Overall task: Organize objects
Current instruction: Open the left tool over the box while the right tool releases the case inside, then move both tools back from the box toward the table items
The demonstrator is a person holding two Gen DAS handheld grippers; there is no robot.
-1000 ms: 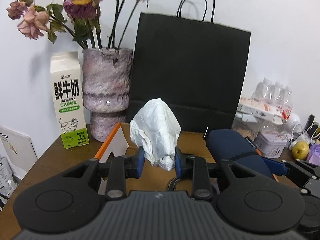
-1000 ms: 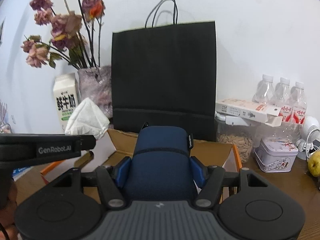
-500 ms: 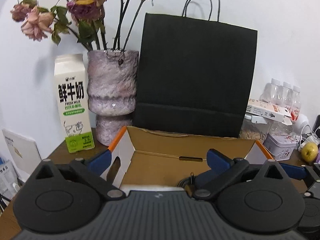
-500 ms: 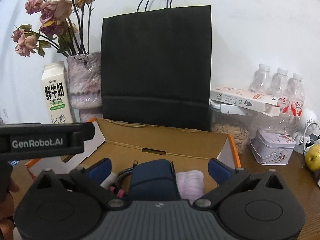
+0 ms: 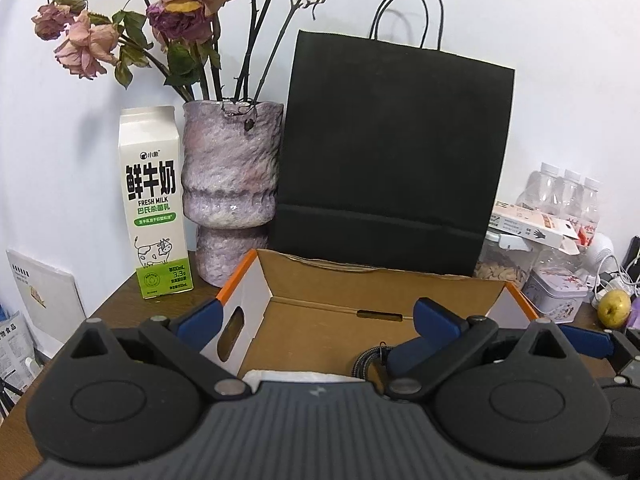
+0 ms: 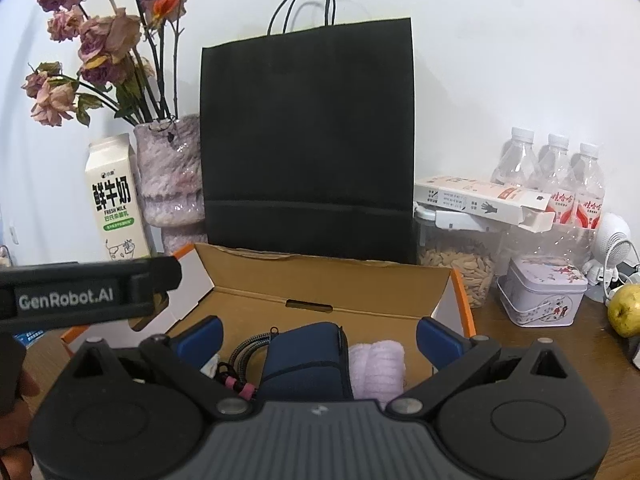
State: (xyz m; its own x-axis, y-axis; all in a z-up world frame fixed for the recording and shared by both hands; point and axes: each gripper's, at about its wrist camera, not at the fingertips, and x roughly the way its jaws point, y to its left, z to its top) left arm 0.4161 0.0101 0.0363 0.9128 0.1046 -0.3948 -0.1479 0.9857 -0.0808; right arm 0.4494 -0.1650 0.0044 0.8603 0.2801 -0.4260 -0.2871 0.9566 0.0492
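My left tongs [image 5: 318, 322] stand fully apart above the open brown cardboard box with orange edges [image 5: 372, 280]; the jaws have just been opening, and nothing sits between them. A crumpled white plastic bag [image 5: 296, 376] lies in the box just below the tongs, with only its top edge visible over the tool body.

My right tongs [image 6: 320, 338] also stand fully apart, having just been opening, with no pad pressing on anything. The navy blue fabric pouch [image 6: 306, 362] rests in the box below and between the jaws, clear of both pads. Contents beside the pouch:
- right side, touching it: a rolled pale lilac towel [image 6: 378, 368]
- left side: a coiled braided cable with pink bands [image 6: 240, 364]

The left tool's black arm crosses the left edge of the right wrist view.

The box sits on the dark wooden desk [image 6: 540, 352]. Behind it, against the white wall, stand:
- a tall black paper bag with cord handles [image 6: 308, 140]
- a mottled purple vase of dried roses [image 5: 230, 196]
- a white and green milk carton [image 5: 154, 208]

A yellow-green apple [image 6: 626, 310] lies at the far right
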